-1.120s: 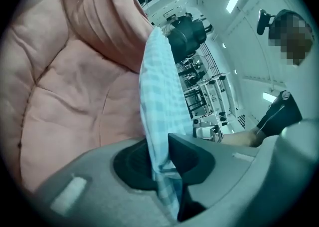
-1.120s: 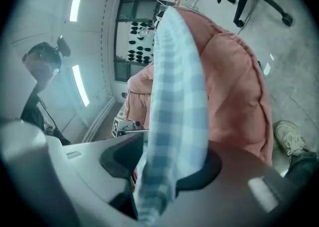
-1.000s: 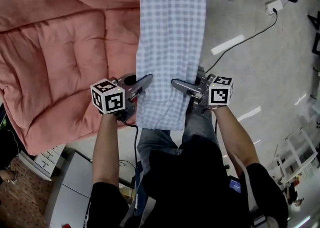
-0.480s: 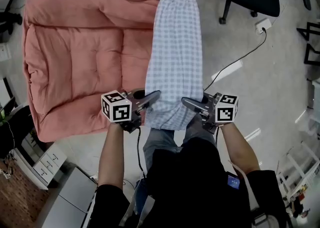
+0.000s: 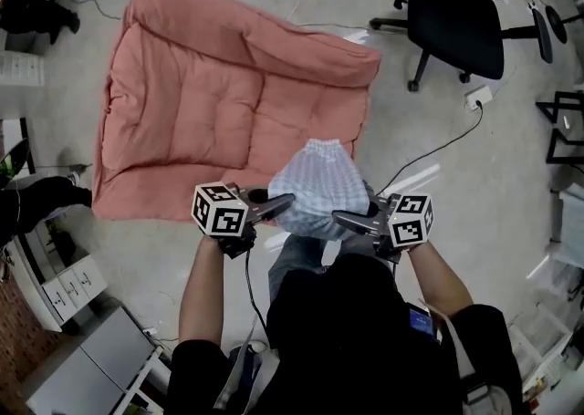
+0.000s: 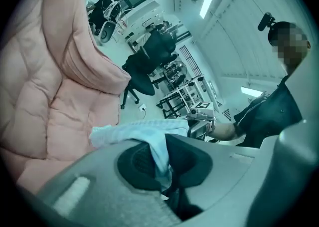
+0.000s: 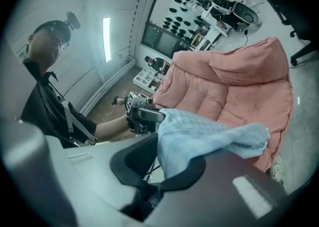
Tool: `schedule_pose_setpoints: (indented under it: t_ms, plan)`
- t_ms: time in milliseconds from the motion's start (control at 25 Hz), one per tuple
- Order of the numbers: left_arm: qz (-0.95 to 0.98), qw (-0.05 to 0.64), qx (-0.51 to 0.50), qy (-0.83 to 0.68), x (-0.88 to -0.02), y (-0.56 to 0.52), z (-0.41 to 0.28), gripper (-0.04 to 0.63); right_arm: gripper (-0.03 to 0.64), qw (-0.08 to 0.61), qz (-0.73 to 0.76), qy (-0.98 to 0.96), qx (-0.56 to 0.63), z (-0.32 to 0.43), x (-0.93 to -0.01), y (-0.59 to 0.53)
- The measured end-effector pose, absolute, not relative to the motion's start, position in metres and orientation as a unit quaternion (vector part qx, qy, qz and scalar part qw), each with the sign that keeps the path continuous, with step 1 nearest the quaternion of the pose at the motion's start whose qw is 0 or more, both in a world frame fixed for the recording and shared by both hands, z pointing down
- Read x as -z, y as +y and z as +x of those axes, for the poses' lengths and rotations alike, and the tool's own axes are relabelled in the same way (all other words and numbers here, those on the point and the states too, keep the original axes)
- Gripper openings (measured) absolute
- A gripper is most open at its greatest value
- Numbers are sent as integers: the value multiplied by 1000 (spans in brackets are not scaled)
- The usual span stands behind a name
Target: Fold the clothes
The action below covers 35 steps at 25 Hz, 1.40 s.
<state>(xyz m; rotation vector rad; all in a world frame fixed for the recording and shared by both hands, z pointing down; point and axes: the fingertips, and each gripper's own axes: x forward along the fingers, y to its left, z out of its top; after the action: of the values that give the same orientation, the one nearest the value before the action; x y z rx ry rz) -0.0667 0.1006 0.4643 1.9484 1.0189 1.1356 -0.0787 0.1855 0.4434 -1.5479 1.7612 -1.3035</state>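
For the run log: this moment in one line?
left claw: shut on checked garment | right claw: just closed, shut on checked garment | pink quilt: spread on floor

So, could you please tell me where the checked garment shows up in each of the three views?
Head view: checked garment at lower centre, bunched between left gripper and right gripper.
Left gripper view: lower centre, pinched in the jaws.
Right gripper view: centre, draped from the jaws.
Shared landmark: the pink quilt, behind the garment in all three.
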Motion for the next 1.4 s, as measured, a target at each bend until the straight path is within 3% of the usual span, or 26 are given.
schedule_pose_setpoints:
  t_ms: [800, 1040, 1400]
  plan:
    - [806, 381, -378, 250, -425, 64, -179, 31, 29, 94, -438, 758, 474, -144, -400, 139]
    - [844, 374, -353, 152, -413, 116, -189, 29, 29, 35, -376, 807, 454, -140, -388, 188]
    - [877, 352, -322, 61, -375, 229, -183, 28, 23, 7, -349, 850, 394, -120, -349, 296]
